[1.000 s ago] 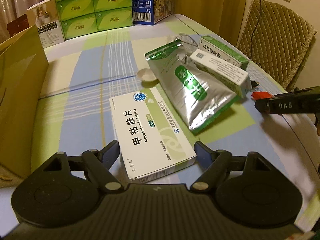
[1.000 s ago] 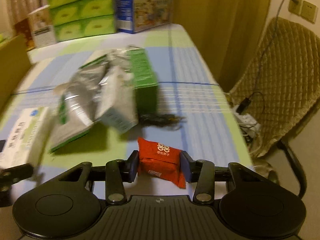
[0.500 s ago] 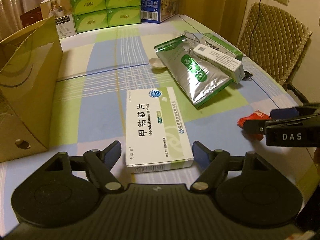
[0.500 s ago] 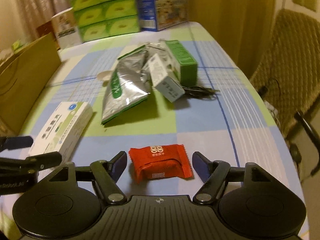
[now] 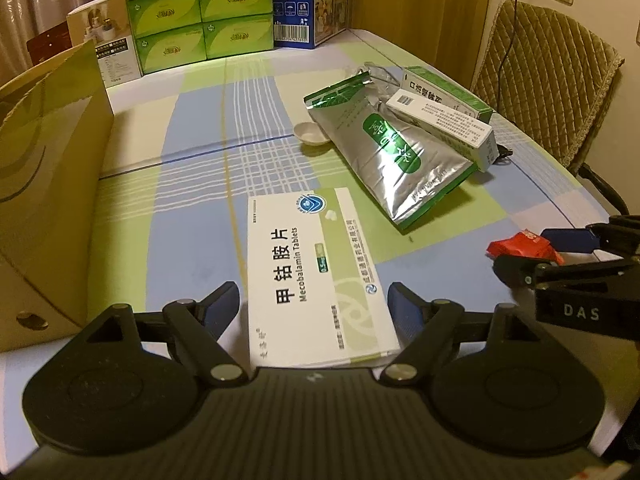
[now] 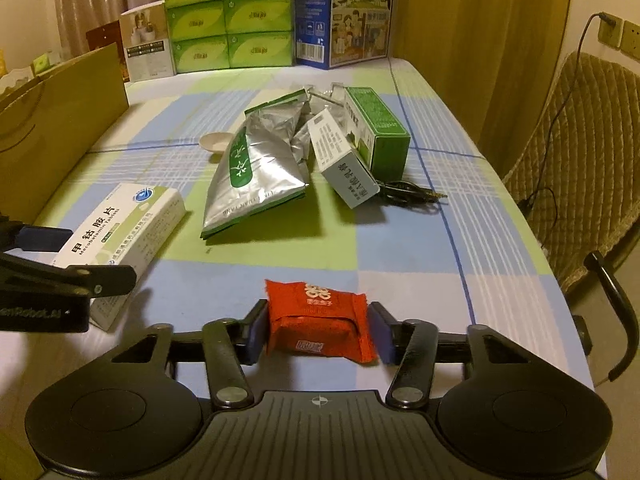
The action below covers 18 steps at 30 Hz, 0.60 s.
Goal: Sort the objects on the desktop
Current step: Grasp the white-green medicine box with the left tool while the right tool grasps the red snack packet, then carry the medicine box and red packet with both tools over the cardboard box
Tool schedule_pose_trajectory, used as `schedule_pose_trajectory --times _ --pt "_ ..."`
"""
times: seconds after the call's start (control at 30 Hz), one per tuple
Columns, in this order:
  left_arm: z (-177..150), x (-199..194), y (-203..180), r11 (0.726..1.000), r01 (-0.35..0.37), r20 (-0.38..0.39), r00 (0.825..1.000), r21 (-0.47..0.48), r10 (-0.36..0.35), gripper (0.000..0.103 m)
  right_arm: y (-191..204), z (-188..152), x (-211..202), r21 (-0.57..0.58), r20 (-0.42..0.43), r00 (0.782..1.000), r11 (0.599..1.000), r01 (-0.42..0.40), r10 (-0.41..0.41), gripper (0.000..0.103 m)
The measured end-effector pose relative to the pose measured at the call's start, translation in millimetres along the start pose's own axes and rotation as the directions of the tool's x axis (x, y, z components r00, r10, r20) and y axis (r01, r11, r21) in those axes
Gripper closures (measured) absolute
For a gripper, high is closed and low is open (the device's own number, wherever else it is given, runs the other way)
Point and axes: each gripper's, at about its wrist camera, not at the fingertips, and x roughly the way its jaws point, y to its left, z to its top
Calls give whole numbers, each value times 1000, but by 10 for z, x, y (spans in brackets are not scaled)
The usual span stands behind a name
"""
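right clamps red packet, left straddles tablet box

left wrist view: our left gripper point(image 5: 316, 304) is spread wide, fingers either side of the white mecobalamin tablet box point(image 5: 314, 272) lying flat on the checked tablecloth point(image 5: 192, 240); pads not touching it, so released. ahead and to the right lies the silver foil pouch point(image 5: 394, 148), w/ a long white carton point(image 5: 444, 124) resting on it and a green carton point(image 5: 448, 90) just beyond. small white dish point(image 5: 310, 134) ahead, beside the pouch. cardboard box point(image 5: 48, 184) stands to the left. far right, the right gripper point(image 5: 532, 254) w/ the red packet point(image 5: 520, 246).

right wrist view: our right gripper point(image 6: 318, 326) is clenched on the red packet point(image 6: 318, 318), both pads against its ends. tablet box point(image 6: 124, 232) sits fwd-left w/ the left gripper point(image 6: 76, 258) around it. pouch point(image 6: 254, 172) and cartons lie ahead; a black cable point(image 6: 412, 194) just beside them.
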Motion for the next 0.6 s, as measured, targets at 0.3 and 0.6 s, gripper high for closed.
schedule_pose_trajectory --times 0.3,0.6 --pt "44 144 3 1000 -4 -43 999 8 4 31 28 -23 -30 -9 29 1000 1000 2 -2 64" --pt "10 94 17 1000 -5 -36 999 -1 5 35 -11 -16 -33 22 41 999 1000 -1 0 44"
